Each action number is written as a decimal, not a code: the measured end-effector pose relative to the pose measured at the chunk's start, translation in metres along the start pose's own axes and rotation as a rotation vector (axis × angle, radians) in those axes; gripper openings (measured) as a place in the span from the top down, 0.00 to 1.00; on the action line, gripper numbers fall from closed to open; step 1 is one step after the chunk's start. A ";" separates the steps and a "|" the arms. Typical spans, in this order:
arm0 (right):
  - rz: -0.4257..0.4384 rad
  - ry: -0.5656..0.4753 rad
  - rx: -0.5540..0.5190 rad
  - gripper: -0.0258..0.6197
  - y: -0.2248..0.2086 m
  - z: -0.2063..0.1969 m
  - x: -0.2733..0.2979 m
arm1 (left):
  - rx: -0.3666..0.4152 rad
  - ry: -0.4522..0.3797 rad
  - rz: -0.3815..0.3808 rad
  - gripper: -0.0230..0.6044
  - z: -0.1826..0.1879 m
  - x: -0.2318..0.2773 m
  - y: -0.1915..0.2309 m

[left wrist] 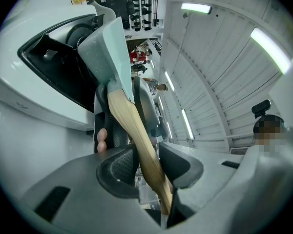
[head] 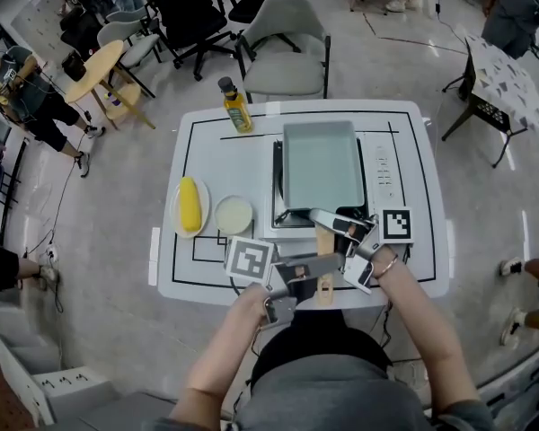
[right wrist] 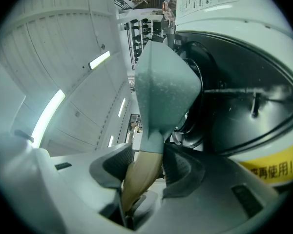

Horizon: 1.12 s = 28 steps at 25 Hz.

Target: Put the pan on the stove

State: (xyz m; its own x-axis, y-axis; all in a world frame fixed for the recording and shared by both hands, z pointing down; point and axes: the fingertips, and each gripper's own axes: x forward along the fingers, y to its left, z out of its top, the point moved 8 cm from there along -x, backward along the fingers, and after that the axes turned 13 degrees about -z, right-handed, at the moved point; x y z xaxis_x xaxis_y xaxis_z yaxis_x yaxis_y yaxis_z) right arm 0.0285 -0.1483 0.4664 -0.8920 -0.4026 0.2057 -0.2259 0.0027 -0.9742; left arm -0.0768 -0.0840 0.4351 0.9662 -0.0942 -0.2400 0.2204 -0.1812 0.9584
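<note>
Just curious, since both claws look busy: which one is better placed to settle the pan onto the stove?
Probably the right. The right claw grips the handle close to the pan, so it likely steers best. The left claw clamps nearer the handle's free end.

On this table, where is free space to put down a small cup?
Free: the strip right of the stove, to the table edge; the back-left corner between bottle and corn plate. Crowded: front middle, where left gripper and right gripper clamp the pan handle.
</note>
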 end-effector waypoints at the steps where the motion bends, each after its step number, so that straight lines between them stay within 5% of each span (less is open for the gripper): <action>1: 0.002 0.002 -0.001 0.67 0.000 0.000 0.000 | -0.003 -0.001 0.000 0.76 0.000 0.000 0.000; 13: -0.006 0.014 -0.002 0.67 -0.001 0.001 0.001 | 0.033 0.006 0.033 0.76 0.002 -0.002 -0.002; 20: -0.004 0.016 -0.002 0.67 0.000 0.000 0.000 | 0.019 -0.104 0.036 0.73 0.004 -0.028 -0.012; 24: -0.004 0.018 0.000 0.67 0.000 0.001 0.001 | 0.090 -0.166 0.125 0.73 0.013 -0.051 -0.015; 28: 0.001 0.017 -0.004 0.67 0.000 0.001 0.000 | 0.271 -0.210 0.281 0.73 0.029 -0.070 -0.023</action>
State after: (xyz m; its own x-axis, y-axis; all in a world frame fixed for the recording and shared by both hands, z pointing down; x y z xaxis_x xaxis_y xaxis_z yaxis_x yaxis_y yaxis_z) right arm 0.0286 -0.1496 0.4666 -0.8988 -0.3868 0.2065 -0.2267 0.0069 -0.9739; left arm -0.1532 -0.1016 0.4259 0.9294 -0.3680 -0.0288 -0.1171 -0.3678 0.9225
